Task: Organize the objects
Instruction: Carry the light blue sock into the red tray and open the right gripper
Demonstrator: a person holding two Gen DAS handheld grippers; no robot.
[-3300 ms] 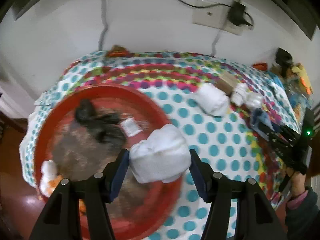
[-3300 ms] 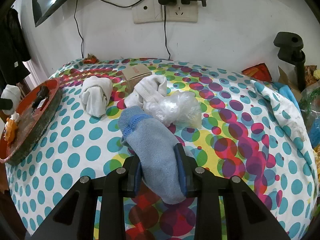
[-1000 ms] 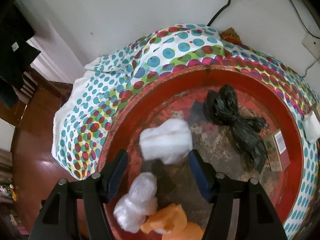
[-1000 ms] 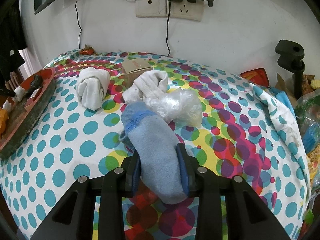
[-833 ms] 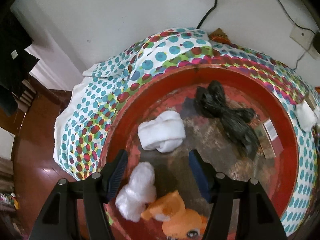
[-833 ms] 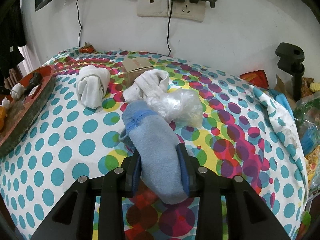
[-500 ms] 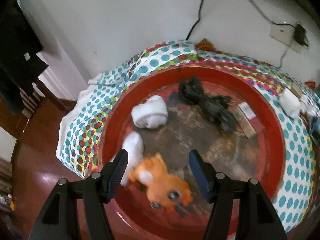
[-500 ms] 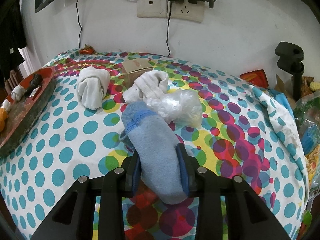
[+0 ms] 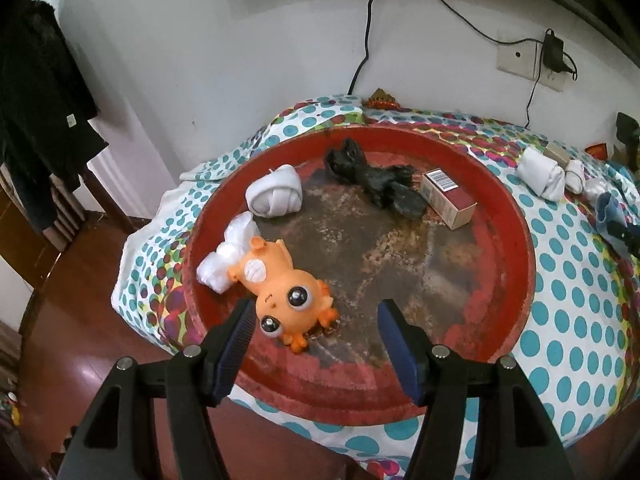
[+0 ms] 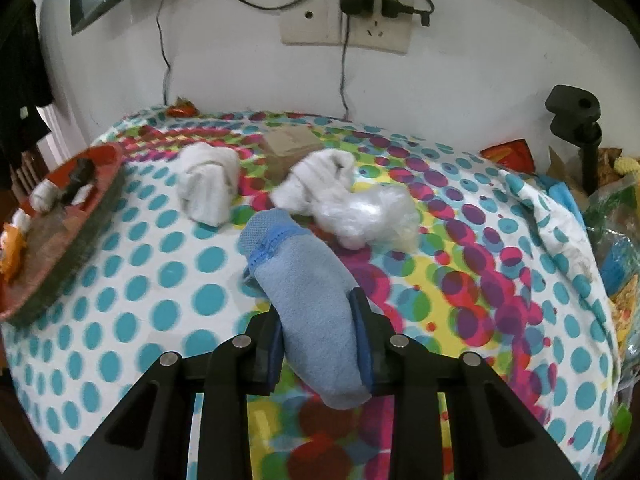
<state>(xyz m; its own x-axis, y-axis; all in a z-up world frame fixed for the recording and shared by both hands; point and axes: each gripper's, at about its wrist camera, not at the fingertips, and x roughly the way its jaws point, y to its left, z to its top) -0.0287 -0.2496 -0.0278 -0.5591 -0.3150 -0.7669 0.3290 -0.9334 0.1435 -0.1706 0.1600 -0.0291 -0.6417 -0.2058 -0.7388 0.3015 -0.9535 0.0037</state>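
Observation:
My left gripper [image 9: 316, 320] is open and empty above the near side of the round red tray [image 9: 516, 240]. In the tray lie a rolled white sock [image 9: 275, 197], a white plastic wad [image 9: 224, 256], an orange toy [image 9: 286, 288], a black bag [image 9: 372, 178] and a small red box [image 9: 448, 198]. My right gripper [image 10: 316, 316] is shut on a light blue sock [image 10: 304, 280], held just over the polka-dot cloth. The tray [image 10: 68, 236] shows at the left of the right wrist view.
On the cloth lie a rolled white sock [image 10: 208, 186], another white sock [image 10: 320, 180], a clear plastic wad [image 10: 372, 212] and a cardboard box [image 10: 290, 144]. Cables and a wall socket [image 10: 344, 28] hang behind. Clutter and a black clamp [image 10: 576, 116] stand at the right edge.
The left gripper let go of the white sock in the tray, then pulled back and up, so the whole tray shows now. The right gripper keeps holding the blue sock, nearly still.

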